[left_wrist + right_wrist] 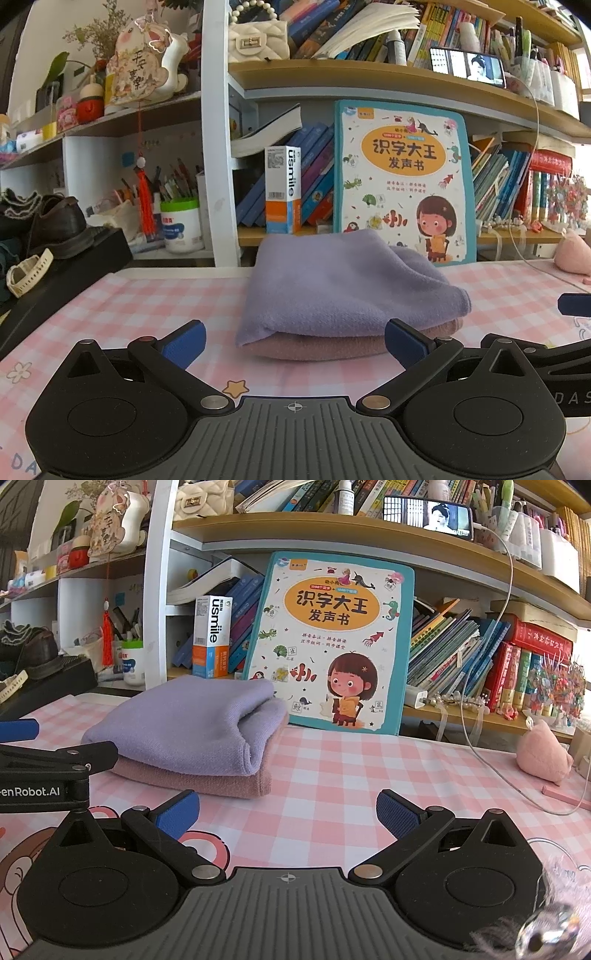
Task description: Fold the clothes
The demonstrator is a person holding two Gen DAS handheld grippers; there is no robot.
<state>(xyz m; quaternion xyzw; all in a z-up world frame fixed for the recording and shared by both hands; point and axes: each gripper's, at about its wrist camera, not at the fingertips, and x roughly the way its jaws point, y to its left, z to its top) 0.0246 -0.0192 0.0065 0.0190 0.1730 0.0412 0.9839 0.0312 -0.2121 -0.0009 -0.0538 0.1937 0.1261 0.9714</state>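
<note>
While the left gripper (295, 341) waits with its blue pads spread wide and nothing between them, the left wrist view shows a folded lavender garment (332, 284) stacked squarely on a folded pink garment (325, 347), both lying on the pink checked tablecloth (122, 306) just ahead of it. From the right wrist view, the right gripper (288, 814) is likewise spread and empty, the stack to its left in front of the propped children's book (332, 642). Folding looks finished; any tidying should press edges lightly, not drag the top layer.
</note>
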